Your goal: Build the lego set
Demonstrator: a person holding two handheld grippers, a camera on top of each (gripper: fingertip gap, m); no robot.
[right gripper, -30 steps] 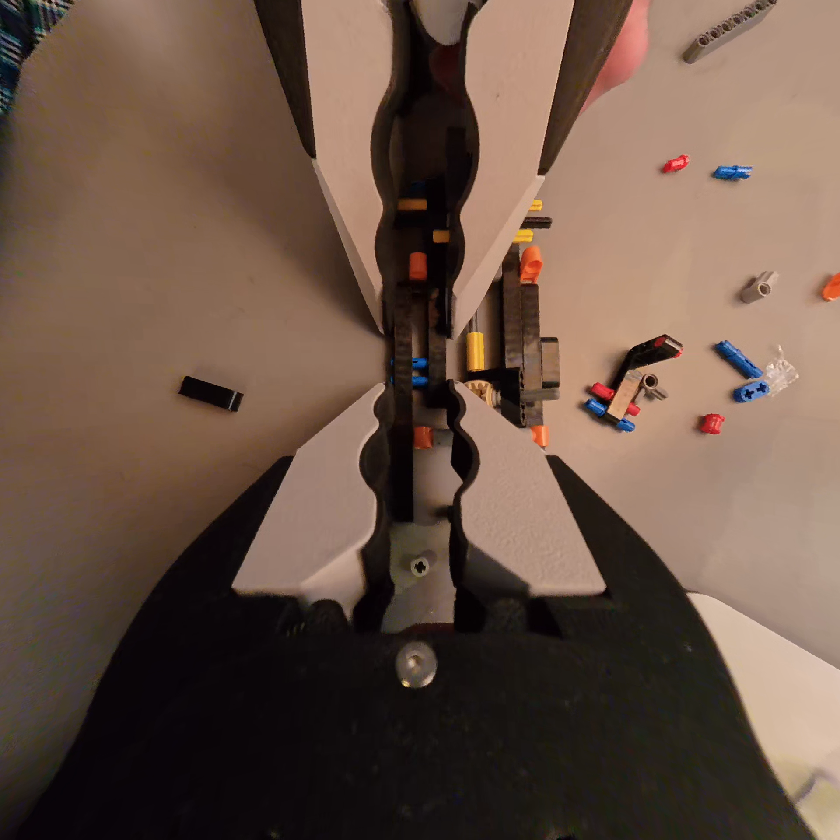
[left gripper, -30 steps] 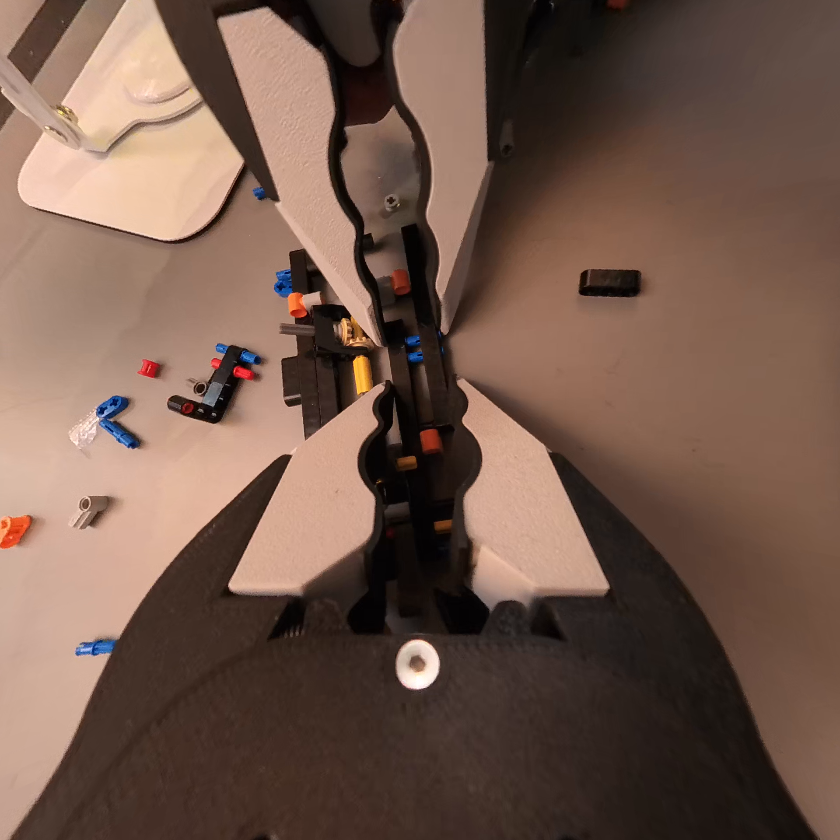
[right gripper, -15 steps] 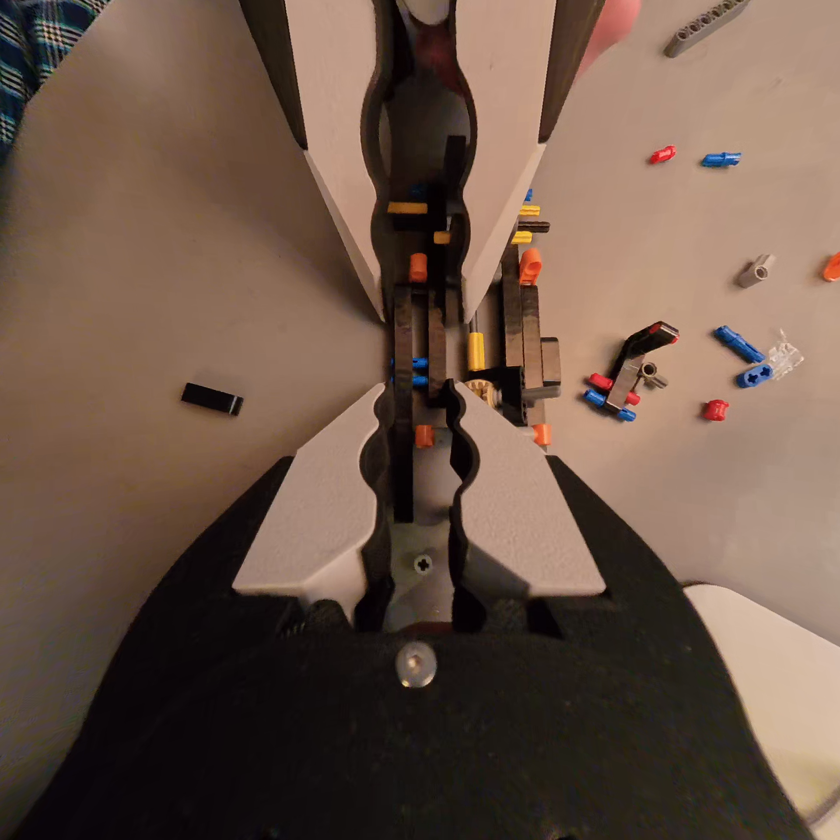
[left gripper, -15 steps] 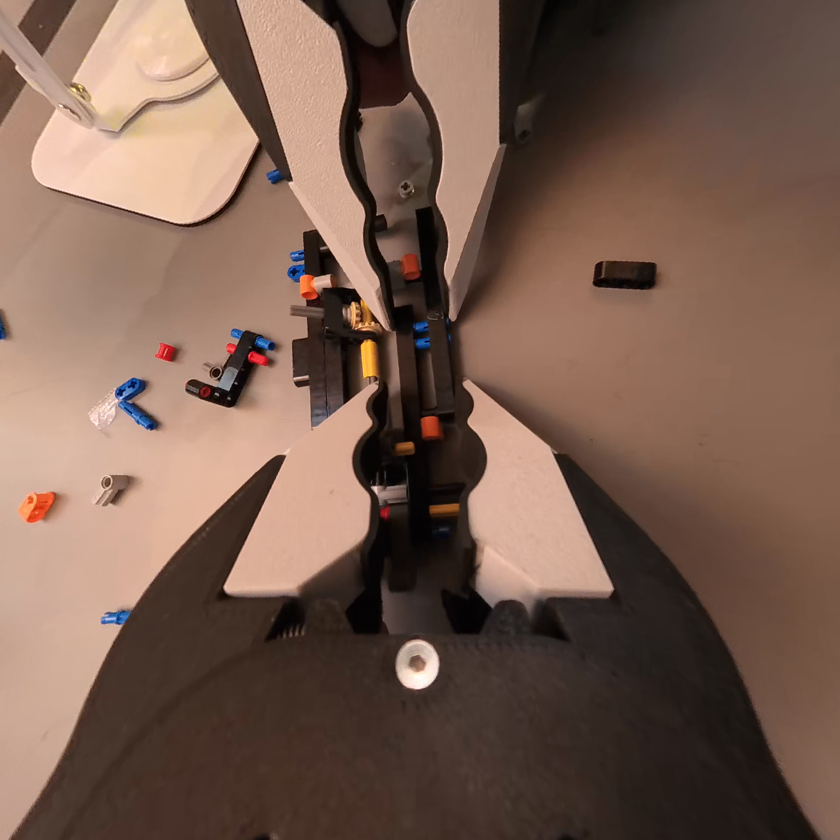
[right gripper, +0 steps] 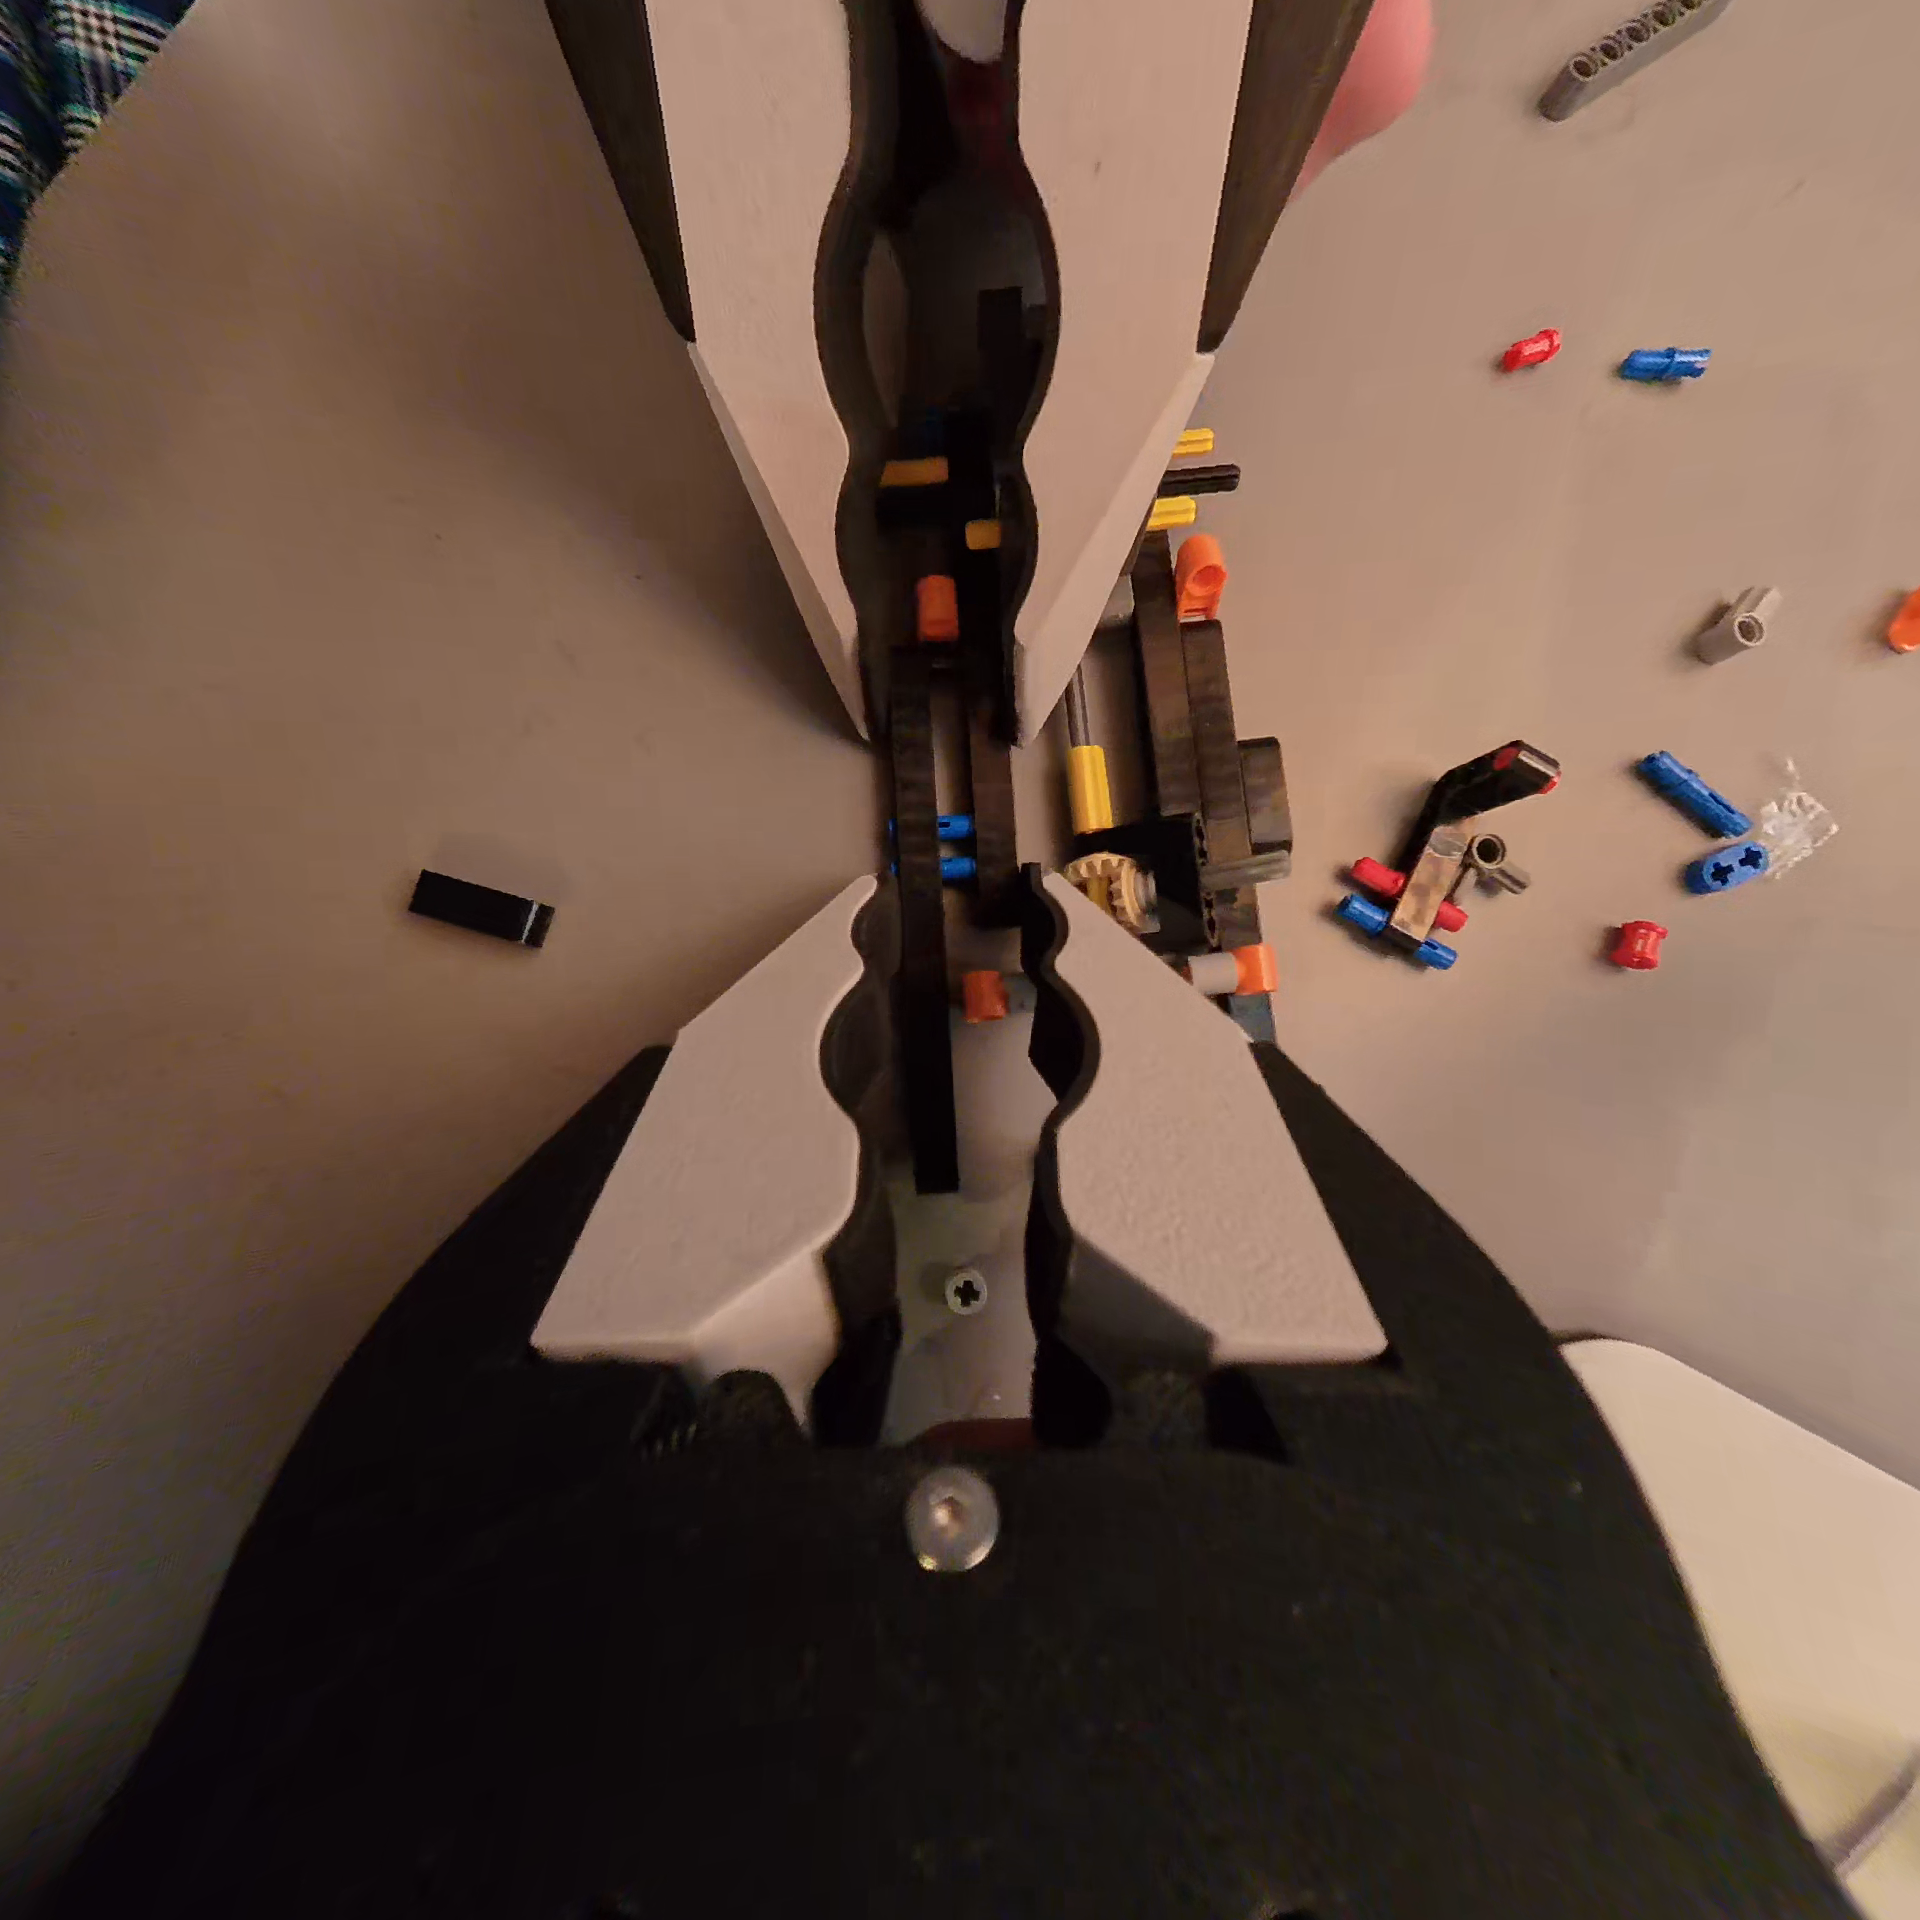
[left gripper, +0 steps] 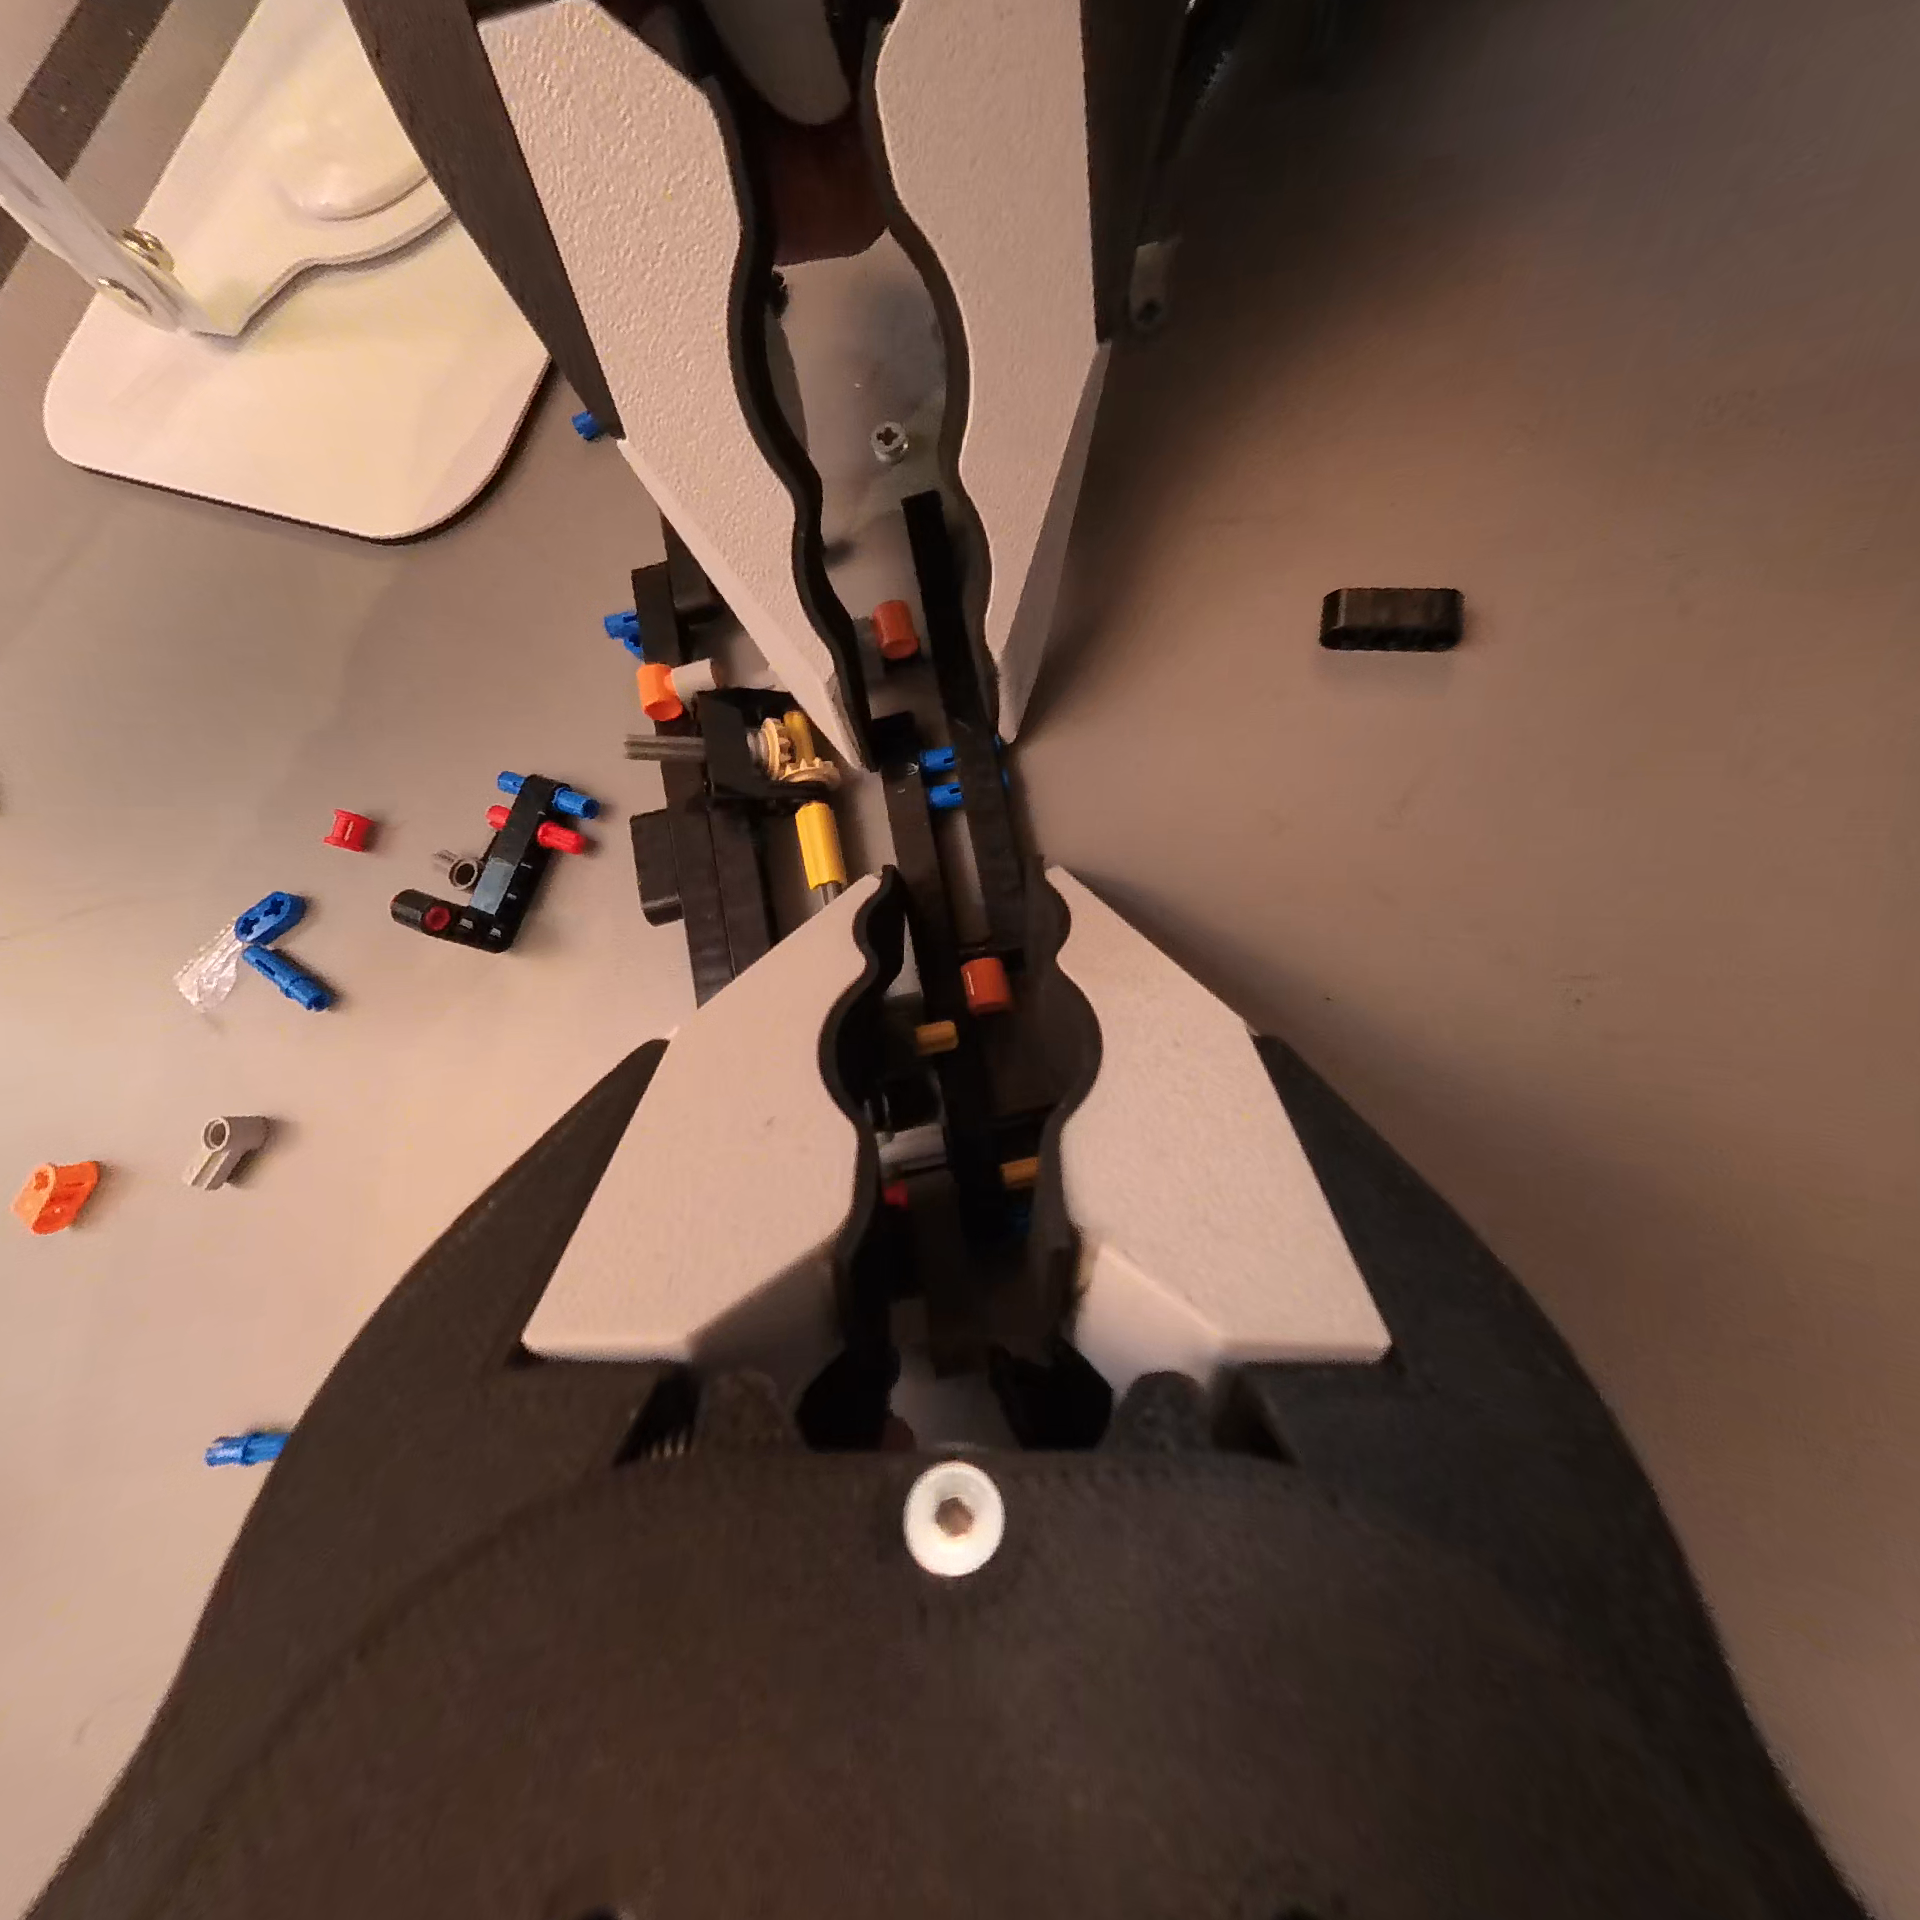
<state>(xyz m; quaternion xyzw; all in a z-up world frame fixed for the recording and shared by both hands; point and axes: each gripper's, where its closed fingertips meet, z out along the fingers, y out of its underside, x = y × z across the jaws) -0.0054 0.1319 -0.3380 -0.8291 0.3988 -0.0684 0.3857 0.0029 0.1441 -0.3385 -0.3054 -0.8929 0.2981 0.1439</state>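
A partly built lego assembly [left gripper: 914,831] of long black beams with blue pins, orange bushes, a yellow axle sleeve and a tan gear lies on the grey table. It also shows in the right wrist view [right gripper: 914,790]. My left gripper [left gripper: 966,883] is shut on the two inner black beams at one end. My right gripper [right gripper: 951,883] is shut on the same beams from the opposite end. The two grippers face each other tip to tip: the right gripper [left gripper: 930,748] shows in the left wrist view, and the left gripper [right gripper: 945,732] in the right wrist view.
A short black beam [left gripper: 1392,618] lies alone on one side. On the other side lie an L-shaped black piece with red and blue pins [left gripper: 488,873], a red bush [left gripper: 348,828], a grey connector [left gripper: 223,1151], an orange piece [left gripper: 57,1195] and blue pins. A white stand base [left gripper: 291,416] sits beyond them. A grey long beam [right gripper: 1631,52] lies far off.
Both grippers keep their hold on the assembly. The views have shifted only slightly; the loose parts have not moved.
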